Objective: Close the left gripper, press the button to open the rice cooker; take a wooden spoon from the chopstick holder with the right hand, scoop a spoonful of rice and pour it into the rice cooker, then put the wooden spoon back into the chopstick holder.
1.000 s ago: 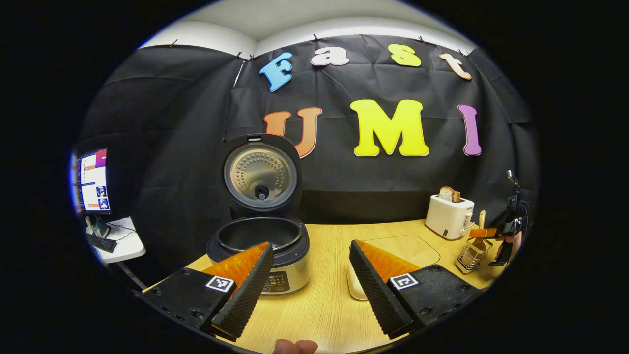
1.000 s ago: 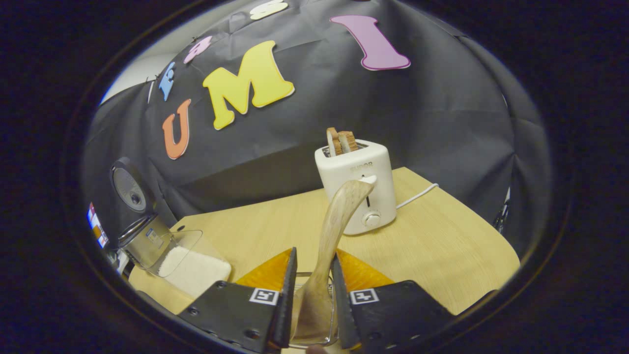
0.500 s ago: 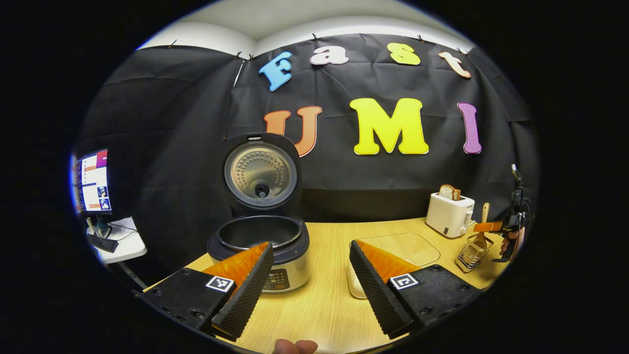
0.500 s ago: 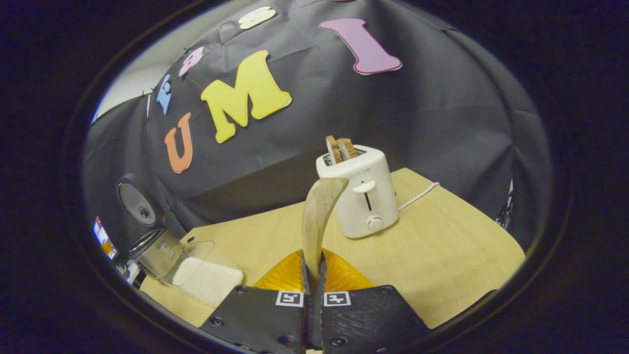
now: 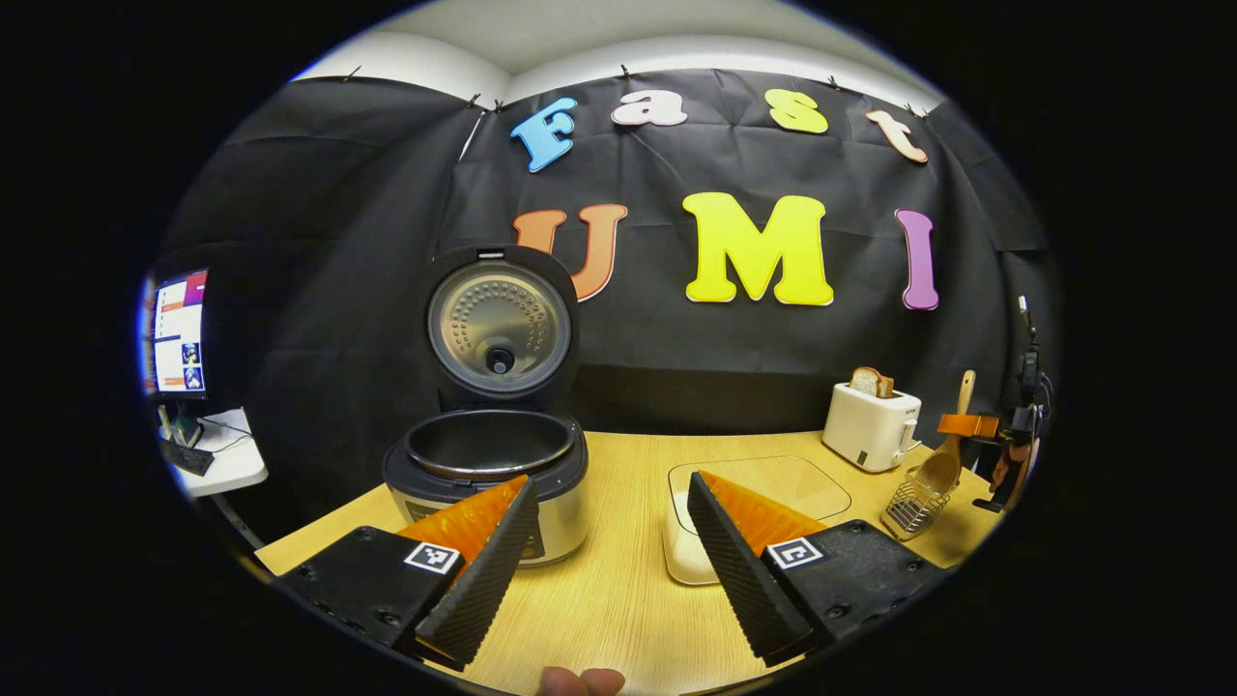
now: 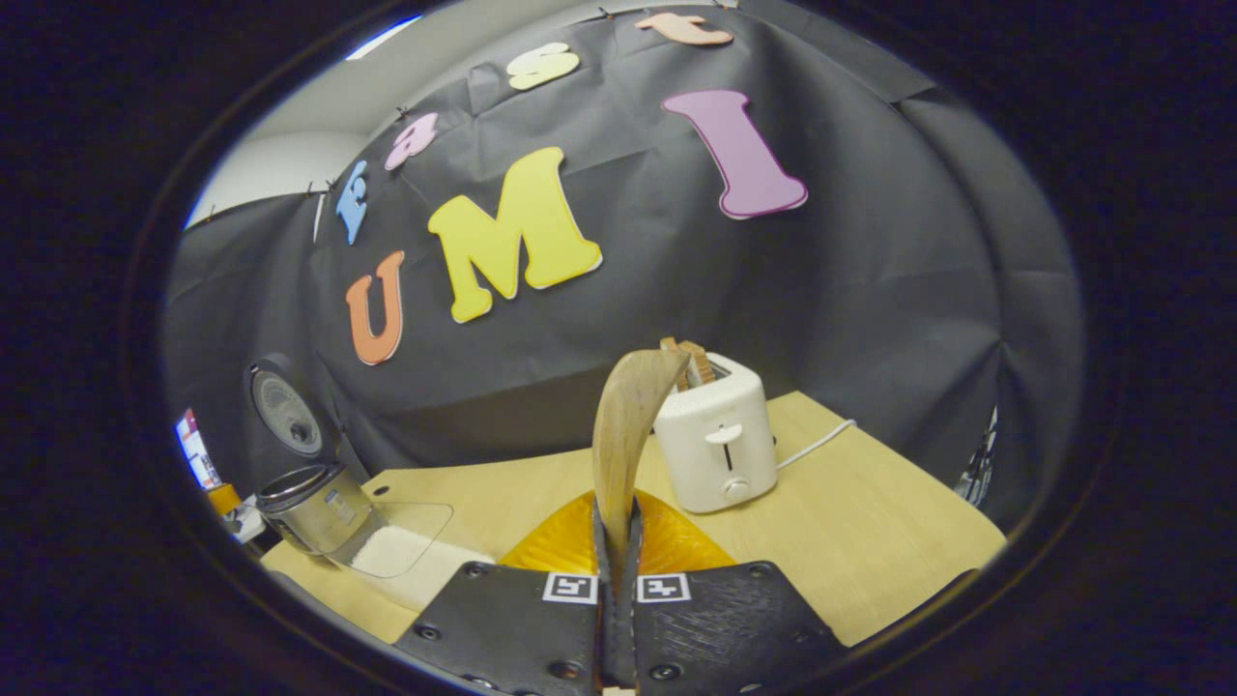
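1. The wooden spoon (image 6: 623, 425) is clamped between the right gripper (image 6: 616, 541) jaws, which are closed tight on its handle; the handle rises up and forward from them in the right gripper view.
2. In the left gripper view the same spoon (image 5: 949, 454) hangs with its bowl just over the chopstick holder (image 5: 909, 507), a wire basket at the bench's far right (whether the bowl still touches the wire cannot be told).
3. The rice cooker (image 5: 486, 464) stands open at the left of the bench (image 5: 618, 599), lid upright, inner pot showing dark.
4. The left gripper (image 5: 609, 551) hovers low over the bench with its jaws spread wide, holding nothing.
5. A clear container of rice (image 5: 754, 483) sits between cooker and holder, partly behind the left gripper's right finger.
6. A white toaster (image 6: 716, 440) with bread in its slots stands near the back wall, behind the spoon.
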Demonstrator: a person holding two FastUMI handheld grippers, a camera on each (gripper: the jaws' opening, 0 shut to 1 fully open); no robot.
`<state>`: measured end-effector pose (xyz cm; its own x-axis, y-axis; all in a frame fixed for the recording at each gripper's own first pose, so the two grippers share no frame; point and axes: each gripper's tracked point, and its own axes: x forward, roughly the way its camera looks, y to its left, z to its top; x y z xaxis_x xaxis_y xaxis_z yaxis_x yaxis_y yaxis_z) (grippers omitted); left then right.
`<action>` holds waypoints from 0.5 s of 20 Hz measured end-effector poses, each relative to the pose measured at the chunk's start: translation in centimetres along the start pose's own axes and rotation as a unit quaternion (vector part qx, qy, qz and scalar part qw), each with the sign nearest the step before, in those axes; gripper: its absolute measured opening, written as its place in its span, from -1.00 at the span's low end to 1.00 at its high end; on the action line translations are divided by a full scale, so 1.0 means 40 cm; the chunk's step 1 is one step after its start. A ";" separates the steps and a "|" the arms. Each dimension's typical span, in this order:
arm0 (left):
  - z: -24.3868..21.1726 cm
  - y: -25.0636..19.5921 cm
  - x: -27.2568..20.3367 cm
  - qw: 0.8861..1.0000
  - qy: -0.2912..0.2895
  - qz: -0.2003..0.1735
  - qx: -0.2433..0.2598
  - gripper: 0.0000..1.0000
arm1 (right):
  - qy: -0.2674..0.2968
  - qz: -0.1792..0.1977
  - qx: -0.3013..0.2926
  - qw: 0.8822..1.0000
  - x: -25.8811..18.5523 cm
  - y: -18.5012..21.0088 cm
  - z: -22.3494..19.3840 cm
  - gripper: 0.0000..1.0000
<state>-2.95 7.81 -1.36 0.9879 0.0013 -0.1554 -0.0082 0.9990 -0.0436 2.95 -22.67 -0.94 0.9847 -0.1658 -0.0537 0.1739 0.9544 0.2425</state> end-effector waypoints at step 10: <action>-0.032 0.118 -0.020 0.999 -0.015 0.030 -0.020 0.99 | -0.059 0.036 -0.073 0.995 -0.041 0.324 0.112 -1.00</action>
<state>-3.98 12.47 -2.72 0.9896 0.0636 -0.1287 -0.0735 0.9946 -0.0739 3.65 -11.13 6.63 0.9905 -0.1155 0.0751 0.1079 0.9893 0.0977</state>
